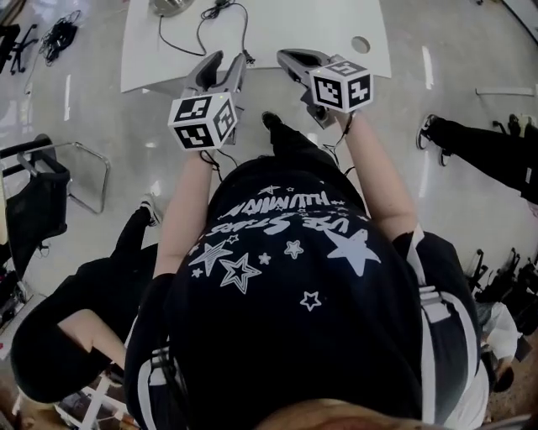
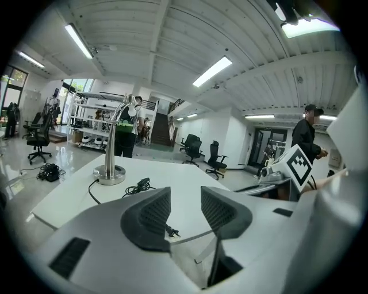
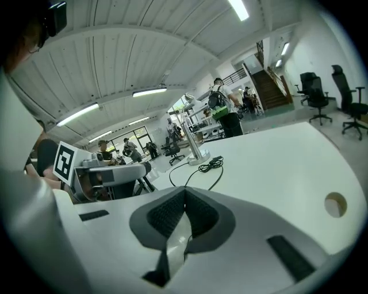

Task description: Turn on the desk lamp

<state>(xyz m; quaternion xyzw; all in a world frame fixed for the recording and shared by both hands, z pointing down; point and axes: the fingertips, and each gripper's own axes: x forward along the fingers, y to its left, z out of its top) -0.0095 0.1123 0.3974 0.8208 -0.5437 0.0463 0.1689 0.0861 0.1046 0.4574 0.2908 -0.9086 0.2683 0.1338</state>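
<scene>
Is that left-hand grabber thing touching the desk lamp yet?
Apart. In the left gripper view the left gripper's jaws stand open and empty. The desk lamp stands farther off on the white table, with bare tabletop between them.

Left gripper [image 2: 185, 212] (jaws apart) facing desk lamp [image 2: 112, 150].

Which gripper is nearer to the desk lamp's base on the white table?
Left. In the head view the left gripper is short and right of the lamp base; the right gripper lies farther to the right.
</scene>
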